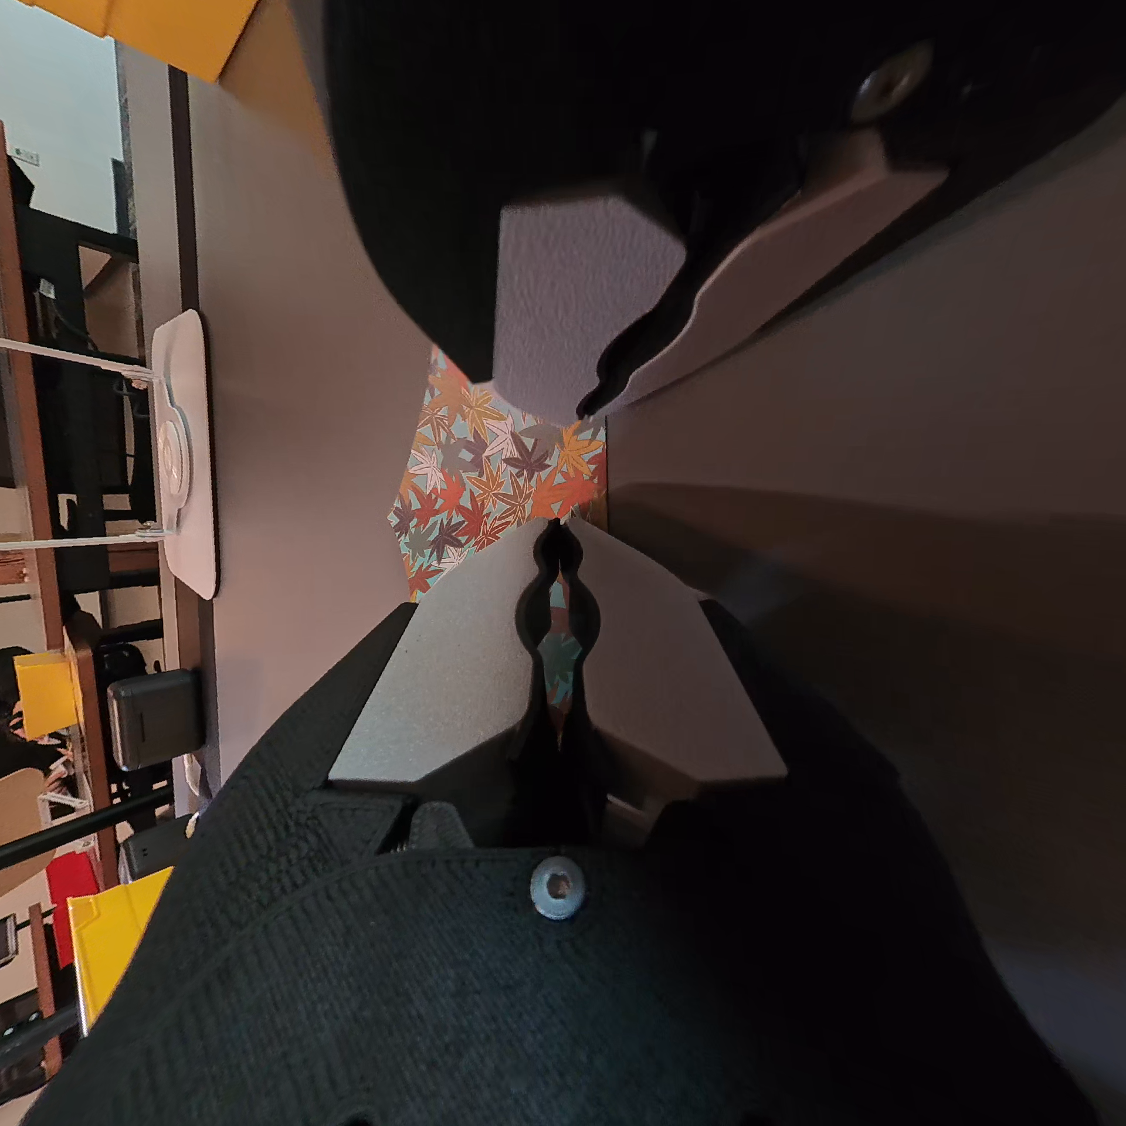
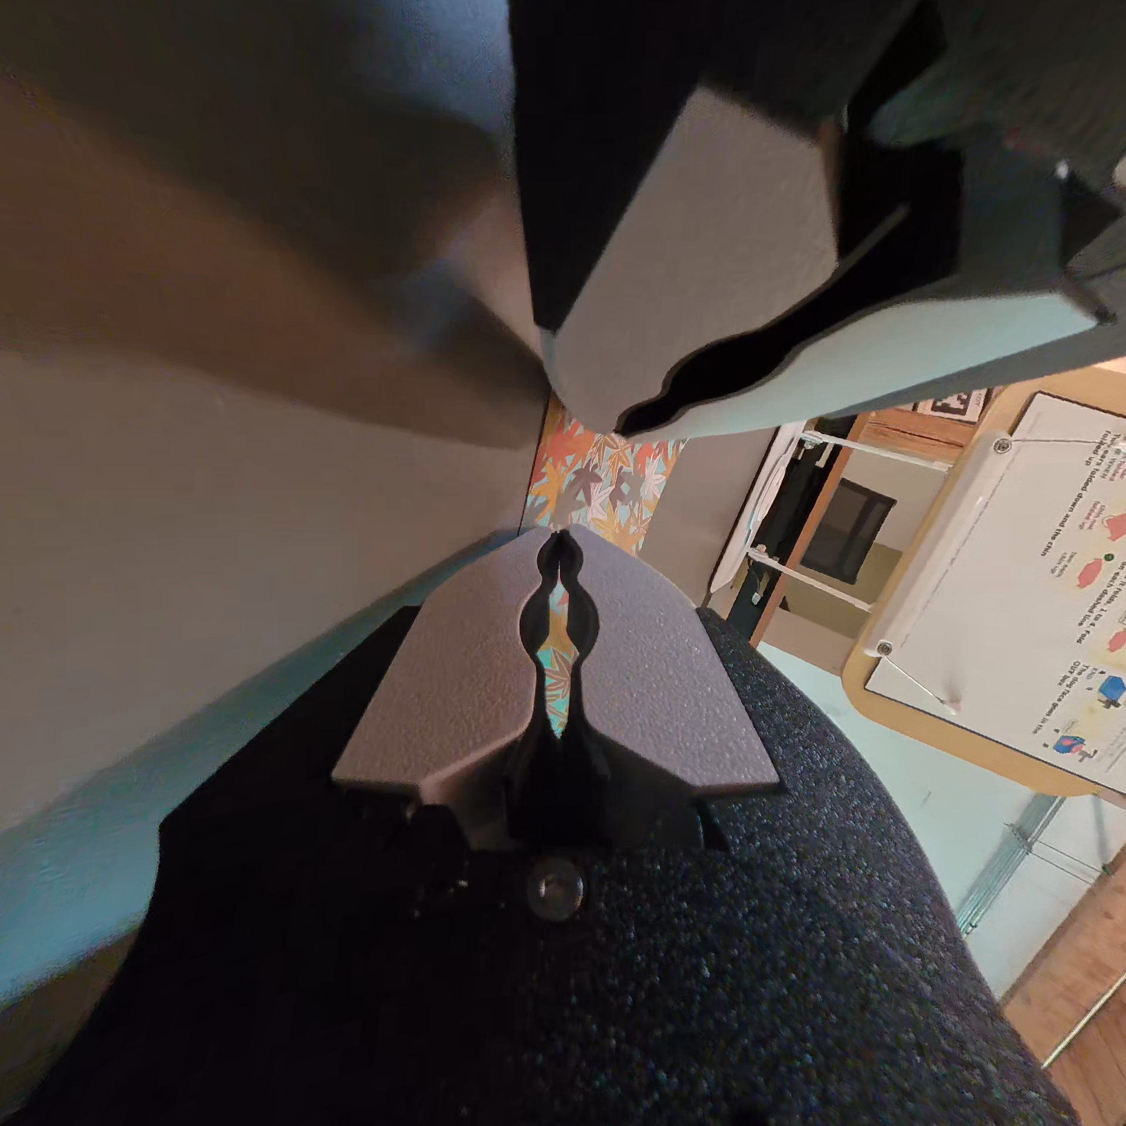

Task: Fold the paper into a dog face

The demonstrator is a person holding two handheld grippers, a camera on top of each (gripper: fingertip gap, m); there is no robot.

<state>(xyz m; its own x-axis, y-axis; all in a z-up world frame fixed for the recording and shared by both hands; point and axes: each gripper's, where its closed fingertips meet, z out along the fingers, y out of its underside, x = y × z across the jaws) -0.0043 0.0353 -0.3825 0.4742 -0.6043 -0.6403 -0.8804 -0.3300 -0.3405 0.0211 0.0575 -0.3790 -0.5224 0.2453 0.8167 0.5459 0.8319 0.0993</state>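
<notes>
The paper (image 1: 481,481) is printed with coloured maple leaves and lies flat on the grey table (image 1: 292,365). My left gripper (image 1: 555,527) is shut, with its tips at the paper's near edge beside a straight side of the sheet. The right gripper (image 1: 588,409) comes in from the top, also shut, with its tips on the far part of the same side. In the right wrist view the paper (image 2: 600,487) lies between my right gripper (image 2: 559,536) and the left gripper (image 2: 621,426). The pattern shows through the gaps between both pairs of fingers. I see no paper pinched between them.
A white holder with thin rods (image 1: 183,451) sits at the table's edge, with a black box (image 1: 155,719) near it. Yellow bins (image 1: 103,950) and shelving stand beyond. An instruction board (image 2: 1005,579) on a tan base stands off the table. Dark shadows cover the table (image 2: 244,548). Less than 4 cm separates the two grippers' tips.
</notes>
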